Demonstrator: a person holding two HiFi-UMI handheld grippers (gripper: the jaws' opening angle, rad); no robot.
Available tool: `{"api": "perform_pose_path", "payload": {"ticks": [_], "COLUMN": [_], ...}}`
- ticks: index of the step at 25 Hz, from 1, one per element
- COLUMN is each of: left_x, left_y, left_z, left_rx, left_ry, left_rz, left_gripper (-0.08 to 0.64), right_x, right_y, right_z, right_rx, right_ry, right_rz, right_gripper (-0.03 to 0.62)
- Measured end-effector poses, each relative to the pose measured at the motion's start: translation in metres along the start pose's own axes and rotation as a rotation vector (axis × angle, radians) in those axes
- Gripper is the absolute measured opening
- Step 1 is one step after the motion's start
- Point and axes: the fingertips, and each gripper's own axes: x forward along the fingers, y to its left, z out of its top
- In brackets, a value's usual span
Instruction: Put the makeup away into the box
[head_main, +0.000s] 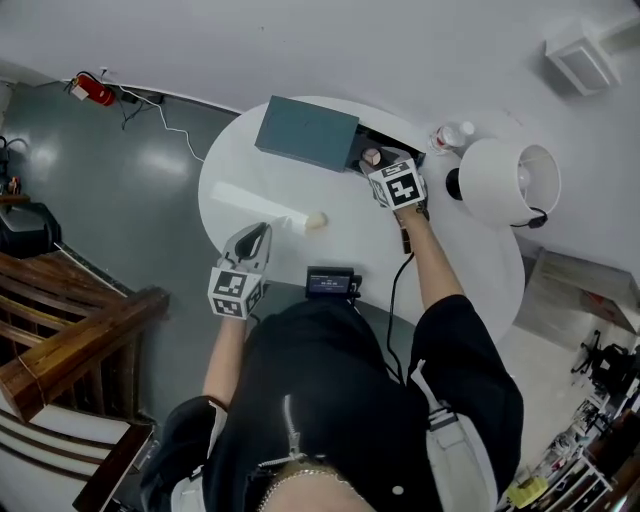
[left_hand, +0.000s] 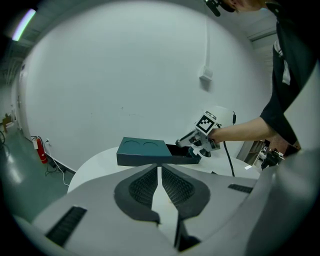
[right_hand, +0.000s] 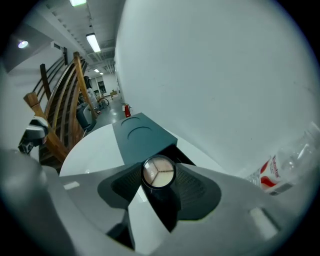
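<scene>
Bench (head_main: 240, 190) is carrying the box (head_main: 305, 132), half open. Right tool (head_main: 378, 162) is clamping a round compact (right_hand: 158, 173) just over the narrow opening. Let go off-centre, it is likely clipping the rim and rolling away. Left tool (left_hand: 160, 172) is hanging closed and empty, not steadying the box.

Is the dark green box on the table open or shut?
Open. The box shows its dark inside beside the green top, where the right gripper holds a round compact.

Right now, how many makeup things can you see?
2. A round compact is held in the right gripper at the box's open end; a white tube lies on the table. More may be hidden inside the box.
</scene>
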Motion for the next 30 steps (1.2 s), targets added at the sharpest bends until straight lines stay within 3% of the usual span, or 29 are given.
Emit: {"api": "perform_pose_path", "payload": {"ticks": [6,17,23,30], "left_x": [-0.002,-0.010,-0.010,-0.010], "left_y": [0.002,0.016,0.016,0.014], "left_z": [-0.010,-0.014,-0.015,-0.008], "left_rx": [-0.024,-0.050,-0.060,-0.049], "left_ry": [0.018,0.026,0.022,0.007], "left_rz": [0.028,0.080,0.092,0.091], "left_gripper": [0.014,0.015,0.015,0.015], "right_x": [0.042,0.086,0.088,0.069], "right_y": [-0.030,-0.030,-0.027,-0.034], "right_z": [-0.017,-0.037,-0.035,-0.026], "right_rx": [0.018,0.041,0.037,0.044], "right_ry": [0.123,0.242,0.235,0.136], "right_rz": [-0.019,-0.003,0.003,-0.042], "right_gripper": [0.207,0.207,0.209,0.225]}}
